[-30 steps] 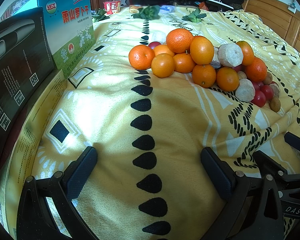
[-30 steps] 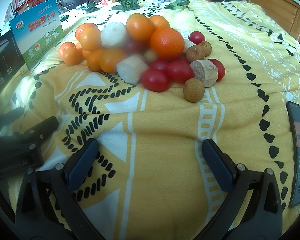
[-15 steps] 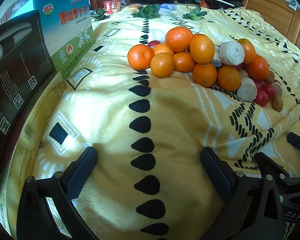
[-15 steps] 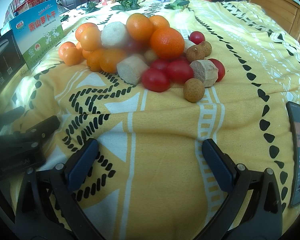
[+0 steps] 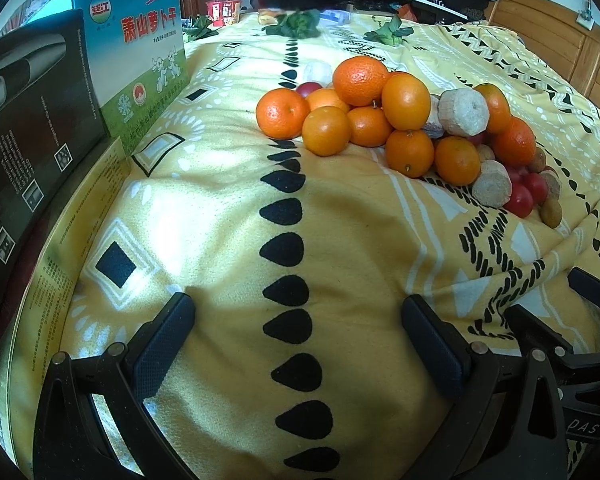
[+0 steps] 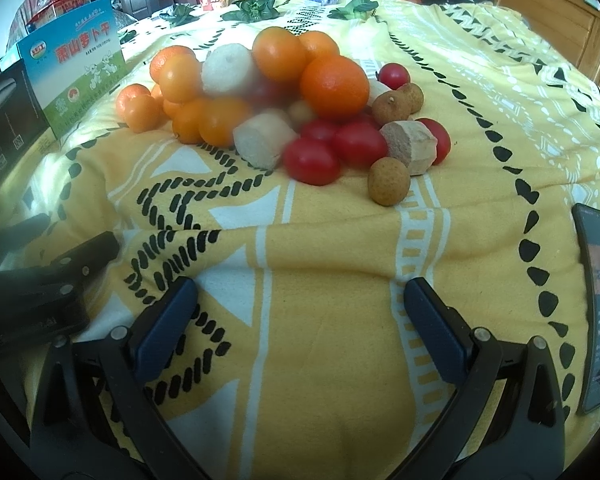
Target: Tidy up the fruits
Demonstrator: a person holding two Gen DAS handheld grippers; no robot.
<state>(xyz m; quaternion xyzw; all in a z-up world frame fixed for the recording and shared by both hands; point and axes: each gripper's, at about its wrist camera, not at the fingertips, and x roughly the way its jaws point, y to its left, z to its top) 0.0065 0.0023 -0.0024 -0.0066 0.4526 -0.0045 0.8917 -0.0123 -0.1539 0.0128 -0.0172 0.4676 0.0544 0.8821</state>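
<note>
**Fruit sort: pre-grasp, both tools empty**

L wrist: left gripper (image 5: 296,320) spread wide, nothing held, low over yellow patterned blanket (image 5: 204,200); round orange mandarins (image 5: 364,108) heaped ahead, unsorted.

R wrist: right gripper (image 6: 300,308) likewise released; small red tomatoes (image 6: 312,160) nearest, prob. first pick

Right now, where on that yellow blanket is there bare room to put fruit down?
Bare blanket lies between the fruit pile and both open grippers, and between pile and boxes. Right of the pile stays free up to the phone. The pile itself is crowded.

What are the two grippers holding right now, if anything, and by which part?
Nothing. The left gripper and right gripper both have open jaws over bare blanket, short of the fruit pile.
</note>
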